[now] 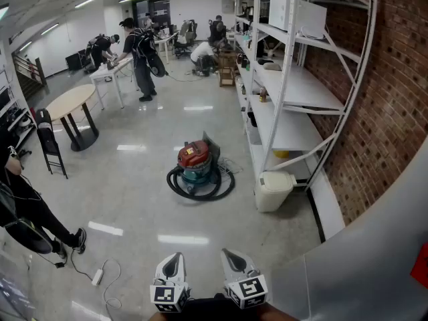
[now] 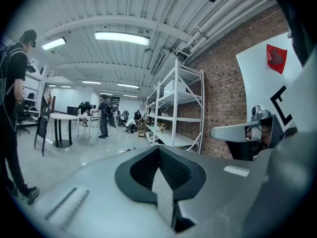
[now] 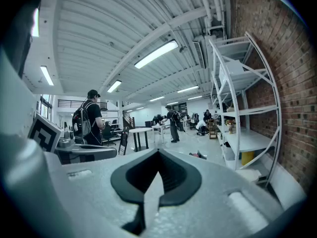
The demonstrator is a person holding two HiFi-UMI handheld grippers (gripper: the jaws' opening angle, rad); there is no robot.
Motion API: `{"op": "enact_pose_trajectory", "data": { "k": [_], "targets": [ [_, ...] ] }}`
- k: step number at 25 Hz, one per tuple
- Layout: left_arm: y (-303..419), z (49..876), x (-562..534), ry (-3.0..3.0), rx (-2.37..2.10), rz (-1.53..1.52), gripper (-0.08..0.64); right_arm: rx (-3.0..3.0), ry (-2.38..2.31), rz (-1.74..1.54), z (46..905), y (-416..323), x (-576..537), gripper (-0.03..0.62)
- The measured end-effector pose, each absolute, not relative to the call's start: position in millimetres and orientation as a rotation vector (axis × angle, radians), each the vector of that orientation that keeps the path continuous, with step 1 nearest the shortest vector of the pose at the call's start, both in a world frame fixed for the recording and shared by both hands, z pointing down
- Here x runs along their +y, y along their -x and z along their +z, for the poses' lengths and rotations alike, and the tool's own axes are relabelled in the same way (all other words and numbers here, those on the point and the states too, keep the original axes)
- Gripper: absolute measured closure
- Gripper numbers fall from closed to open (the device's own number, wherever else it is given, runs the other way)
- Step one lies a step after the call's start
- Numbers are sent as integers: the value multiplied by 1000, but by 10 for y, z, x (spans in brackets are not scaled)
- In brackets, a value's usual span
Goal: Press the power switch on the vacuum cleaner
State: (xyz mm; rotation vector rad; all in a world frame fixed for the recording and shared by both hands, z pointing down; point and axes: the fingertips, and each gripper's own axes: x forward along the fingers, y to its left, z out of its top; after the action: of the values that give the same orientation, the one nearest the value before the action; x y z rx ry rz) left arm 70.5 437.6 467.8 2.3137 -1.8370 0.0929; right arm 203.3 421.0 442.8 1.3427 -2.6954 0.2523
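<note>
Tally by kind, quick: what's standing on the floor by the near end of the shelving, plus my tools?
Vacuum cleaner: 1
White bin: 1
Tools: 2 (left tool, right tool, both shut and empty)
Total: 4

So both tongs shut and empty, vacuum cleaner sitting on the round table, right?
No. The head view shows the vacuum cleaner on the floor beside the white shelving, not on the round table. The left tongs and right tongs are shut and empty, as you said.
</note>
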Motion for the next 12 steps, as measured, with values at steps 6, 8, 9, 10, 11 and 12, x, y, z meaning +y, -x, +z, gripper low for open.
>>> {"op": "enact_pose_trajectory", "data": {
  "k": [6,8,9,10,11,12],
  "targets": [
    [-664,4702,4390,-2304,-1839,91,543,-2678,-1348,270,4485,-2022,4210,603],
    [-656,4713,4399,-2299,-1840,89,543,-2677,-1351,275,4491,-2011,4217,603],
    [-654,4719,4405,-2297,-1840,88,544,-2674,-1350,274,4495,-2008,4226,603],
    [-655,4723,4409,-2296,-1839,87,543,-2672,-1350,273,4499,-2008,4233,603],
    [-657,4723,4408,-2296,-1839,85,543,-2671,-1350,273,4501,-2011,4234,603],
    [-659,4723,4404,-2295,-1839,83,543,-2672,-1352,275,4499,-2016,4231,603]
  ]
}}
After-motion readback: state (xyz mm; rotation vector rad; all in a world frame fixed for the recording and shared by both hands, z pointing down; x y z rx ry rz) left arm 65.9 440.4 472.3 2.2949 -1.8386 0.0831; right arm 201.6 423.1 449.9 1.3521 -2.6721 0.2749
